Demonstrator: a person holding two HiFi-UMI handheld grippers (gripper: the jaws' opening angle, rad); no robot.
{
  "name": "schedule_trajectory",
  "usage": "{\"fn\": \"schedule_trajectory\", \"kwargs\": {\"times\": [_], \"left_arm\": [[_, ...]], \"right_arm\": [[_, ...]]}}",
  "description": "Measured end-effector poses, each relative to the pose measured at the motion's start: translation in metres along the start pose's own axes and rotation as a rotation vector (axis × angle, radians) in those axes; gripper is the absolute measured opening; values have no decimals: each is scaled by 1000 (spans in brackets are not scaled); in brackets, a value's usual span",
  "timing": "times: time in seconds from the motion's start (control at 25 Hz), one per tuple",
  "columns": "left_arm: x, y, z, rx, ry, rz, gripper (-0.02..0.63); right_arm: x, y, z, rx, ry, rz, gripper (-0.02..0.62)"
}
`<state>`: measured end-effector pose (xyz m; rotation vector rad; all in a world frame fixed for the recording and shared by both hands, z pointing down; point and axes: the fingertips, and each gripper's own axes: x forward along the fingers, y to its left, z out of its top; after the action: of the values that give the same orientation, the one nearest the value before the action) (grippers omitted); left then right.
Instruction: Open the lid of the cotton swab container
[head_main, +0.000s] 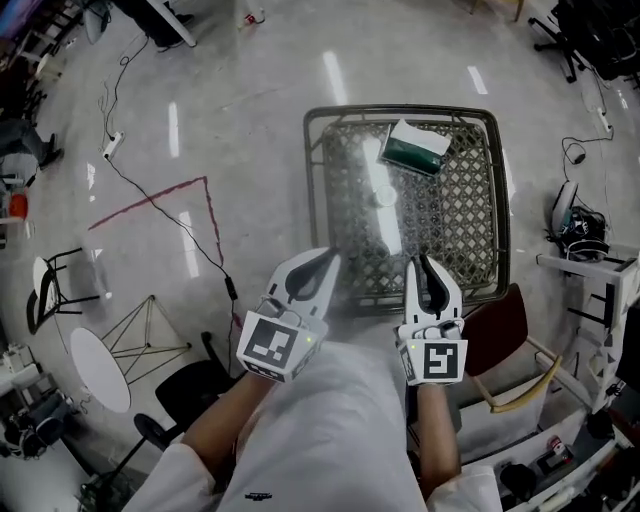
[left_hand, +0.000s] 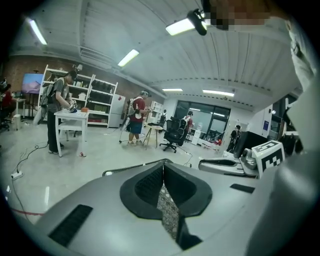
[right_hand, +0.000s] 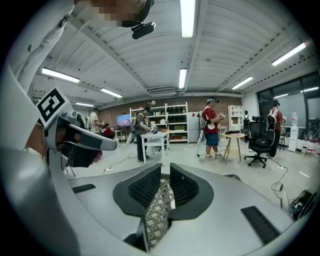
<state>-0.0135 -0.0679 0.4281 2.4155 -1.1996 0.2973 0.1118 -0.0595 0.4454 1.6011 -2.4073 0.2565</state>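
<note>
Tabletop (head_main: 312, 200): metal lattice in a dark frame, standing on a glossy grey floor (head_main: 250, 100).
Cotton swab container (head_main: 415, 147): green with a white top, lying alone toward 12 o'clock on the tabletop, near the far rim, well apart from both tools.
Room: red tape line (head_main: 150, 203) on the floor at 9 o'clock; chair with a dark red seat (head_main: 497, 335) at 4 o'clock.
Left tool (head_main: 325, 260): at the near rim, 7 o'clock, jaws pressed together, empty.
Right tool (head_main: 425, 262): at the near rim, 6 o'clock, jaws a narrow slit apart, nothing between.
Head view alone: the container.
Gripper views alone: ceiling strip lights (right_hand: 187, 15), shelves (right_hand: 170, 122), standing people (right_hand: 211, 125), office chair (right_hand: 260, 140).
</note>
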Motion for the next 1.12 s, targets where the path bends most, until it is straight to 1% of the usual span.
{"fn": "schedule_trajectory", "kwargs": {"times": [0.16,0.28,0.4,0.52,0.6,0.76,0.92,1.12], "left_arm": [[22,8,-19,-5,39,-12,5],[37,12,-38,-25,69,-11,5],[57,18,-58,-52,90,-14,5],[74,27,-78,-48,97,2,5],[84,35,-90,-49,107,16,5],[104,50,-113,-66,123,35,5],[122,62,-136,-72,133,39,5],[135,72,-160,-67,146,39,5]], "right_arm": [[26,-6,-28,20,32,23,78],[45,-12,-56,38,85,28,118],[66,-21,-76,50,81,33,146],[88,-27,-99,55,83,29,210],[103,-29,-116,44,96,25,236],[128,-31,-149,12,120,28,249],[143,-42,-180,19,133,-33,258],[158,-42,-218,33,169,-29,259]]}}
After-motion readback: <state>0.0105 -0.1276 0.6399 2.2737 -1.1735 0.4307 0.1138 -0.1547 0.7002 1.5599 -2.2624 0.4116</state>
